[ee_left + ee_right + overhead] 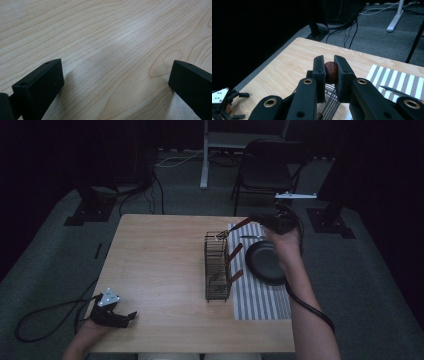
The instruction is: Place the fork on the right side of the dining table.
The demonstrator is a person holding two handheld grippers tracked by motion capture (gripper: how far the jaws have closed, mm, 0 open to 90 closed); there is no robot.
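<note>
While the left gripper [116, 312] rests with jaws apart, the right gripper [331, 72] clamps a fork's [235, 228] glossy reddish-brown wooden handle above the rack [216, 270].

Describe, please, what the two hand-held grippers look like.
Both are black. The left gripper carries a grey three-cornered plate and trails a black cable that loops over the floor. Its jaws are flat black blocks with small holes. The right gripper has the same grey plate on top, brass-ringed pivots on its black links, and a black cable along the bare forearm.
</note>
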